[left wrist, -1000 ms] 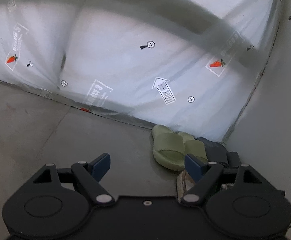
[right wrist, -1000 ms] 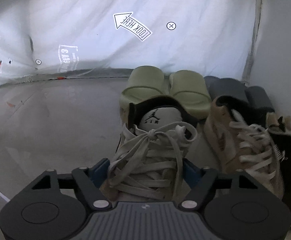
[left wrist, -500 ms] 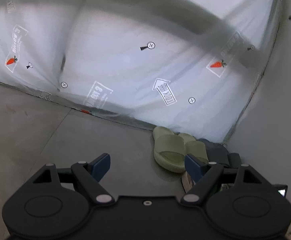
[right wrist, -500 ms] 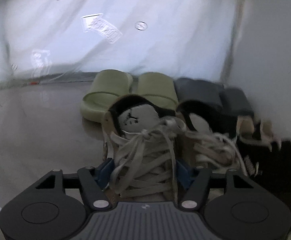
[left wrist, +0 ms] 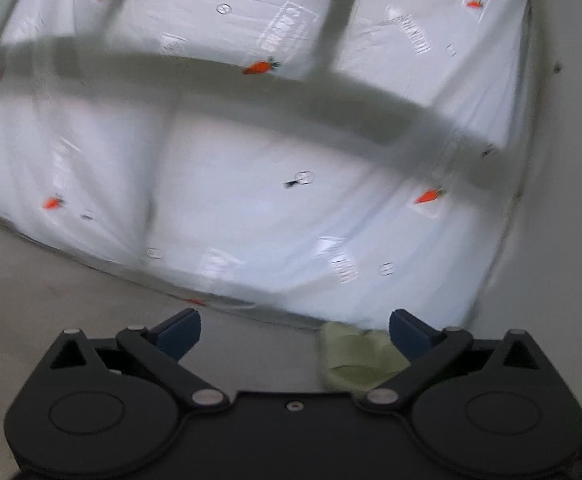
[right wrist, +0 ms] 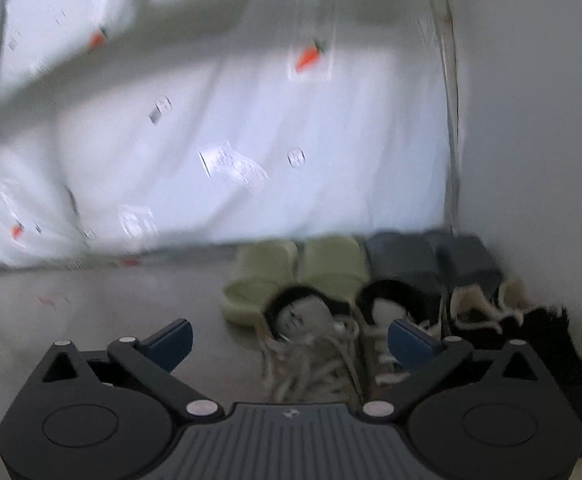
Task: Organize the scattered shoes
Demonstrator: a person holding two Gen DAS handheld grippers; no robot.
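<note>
Left tongs point(left wrist: 294, 327): jaws opening, spread wide, blue pads point(left wrist: 179, 330) far apart, nothing between them, pointing slightly downward, black linkage arms splayed out to both sides. Right tongs point(right wrist: 289, 335): jaws opening too, spread wide, blue pads point(right wrist: 409, 340) well apart and pressing on nothing, tilted a bit more downward, grey ribbed body at the bottom edge of the right wrist view. Both views are blurred. No hand or sleeve visible
</note>
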